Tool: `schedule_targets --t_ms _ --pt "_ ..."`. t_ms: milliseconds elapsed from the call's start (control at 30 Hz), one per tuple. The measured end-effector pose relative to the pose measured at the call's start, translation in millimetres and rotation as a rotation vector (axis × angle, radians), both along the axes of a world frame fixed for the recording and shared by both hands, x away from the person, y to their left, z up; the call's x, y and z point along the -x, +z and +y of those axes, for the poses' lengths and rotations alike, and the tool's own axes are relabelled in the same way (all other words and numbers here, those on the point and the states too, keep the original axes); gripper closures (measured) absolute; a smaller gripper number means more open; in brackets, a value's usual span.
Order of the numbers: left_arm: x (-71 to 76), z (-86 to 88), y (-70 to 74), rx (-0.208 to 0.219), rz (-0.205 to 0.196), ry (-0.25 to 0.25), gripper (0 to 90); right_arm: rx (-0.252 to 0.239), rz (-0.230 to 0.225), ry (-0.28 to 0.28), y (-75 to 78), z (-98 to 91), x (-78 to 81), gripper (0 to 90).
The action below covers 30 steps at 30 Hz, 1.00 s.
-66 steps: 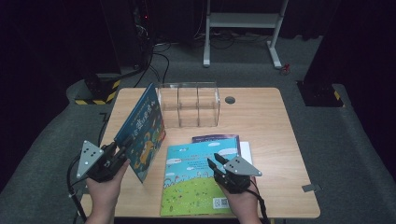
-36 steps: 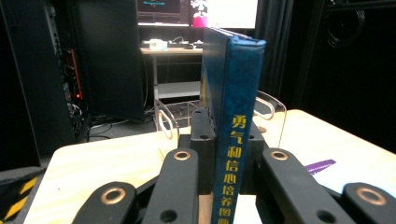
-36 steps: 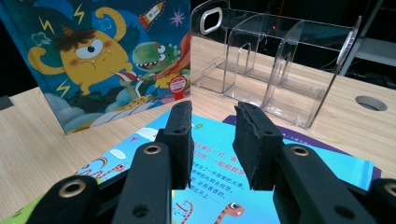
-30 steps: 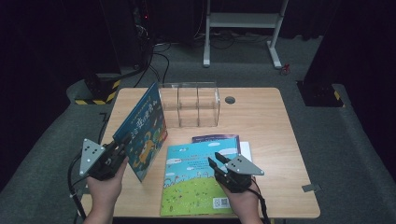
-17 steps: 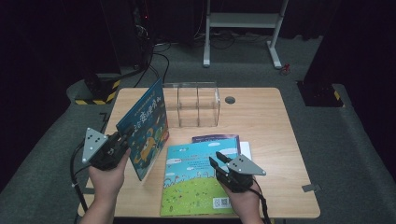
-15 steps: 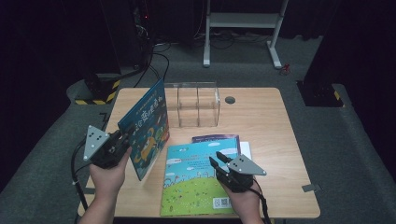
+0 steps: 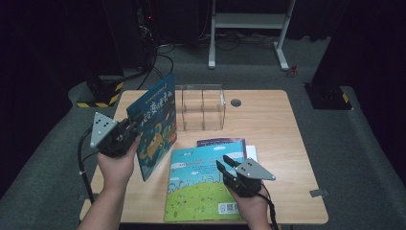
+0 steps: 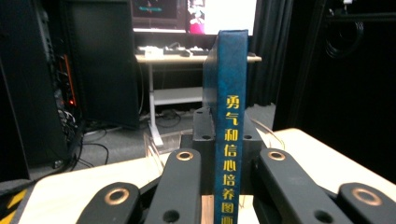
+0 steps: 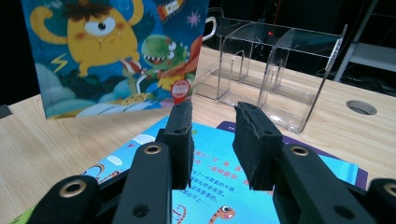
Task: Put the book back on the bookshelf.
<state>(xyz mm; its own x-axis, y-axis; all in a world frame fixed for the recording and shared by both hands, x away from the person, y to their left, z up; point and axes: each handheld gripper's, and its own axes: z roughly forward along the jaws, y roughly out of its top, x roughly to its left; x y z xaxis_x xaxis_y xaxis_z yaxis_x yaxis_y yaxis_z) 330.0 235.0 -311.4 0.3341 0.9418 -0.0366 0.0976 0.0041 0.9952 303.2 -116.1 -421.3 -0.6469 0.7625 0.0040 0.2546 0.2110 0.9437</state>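
In the high view the left gripper (image 7: 128, 132) sits at centre left of the frame, the forearm rising from the bottom edge and the hand wrapped round the gripper's body. Its jaws are clamped on the spine of the blue book (image 7: 154, 122), which stands upright and off the table (image 7: 282, 124), cover turned toward the middle of the frame. The left gripper view has the spine (image 8: 231, 140) running up the centre between the two black jaws (yellow characters down its length).

The right gripper (image 7: 227, 165) is at lower centre, its hand low at the bottom edge, resting over the green-and-blue picture book (image 7: 196, 191) that lies flat. Its jaws stand partly apart with nothing between the pads (image 9: 182, 137).

A purple book (image 7: 222, 143) pokes out from under the flat one's far edge. Beyond, at upper centre, a clear divided rack (image 7: 201, 108) stands just right of the held book, and a round hole (image 7: 235, 102) in the tabletop lies just right of the rack.
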Motion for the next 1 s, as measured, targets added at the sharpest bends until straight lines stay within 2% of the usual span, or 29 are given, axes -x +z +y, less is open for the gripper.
schedule_targets --t_ms 133,400,800,1000 --pt "-7.8 1.4 6.9 0.017 -0.01 0.017 83.5 0.003 -0.001 0.003 0.5 0.1 0.3 67.0" --pt "-29.2 -0.7 13.5 0.011 -0.013 0.039 83.4 0.0 -0.003 0.002 0.9 0.2 0.6 67.2" --pt "-66.9 -4.7 9.5 0.029 -0.01 0.075 83.4 -0.006 -0.005 -0.004 1.7 -3.2 0.4 67.7" --pt "-83.9 -9.5 6.6 0.018 -0.011 0.089 83.4 -0.011 -0.005 -0.005 2.1 -4.4 0.1 67.7"
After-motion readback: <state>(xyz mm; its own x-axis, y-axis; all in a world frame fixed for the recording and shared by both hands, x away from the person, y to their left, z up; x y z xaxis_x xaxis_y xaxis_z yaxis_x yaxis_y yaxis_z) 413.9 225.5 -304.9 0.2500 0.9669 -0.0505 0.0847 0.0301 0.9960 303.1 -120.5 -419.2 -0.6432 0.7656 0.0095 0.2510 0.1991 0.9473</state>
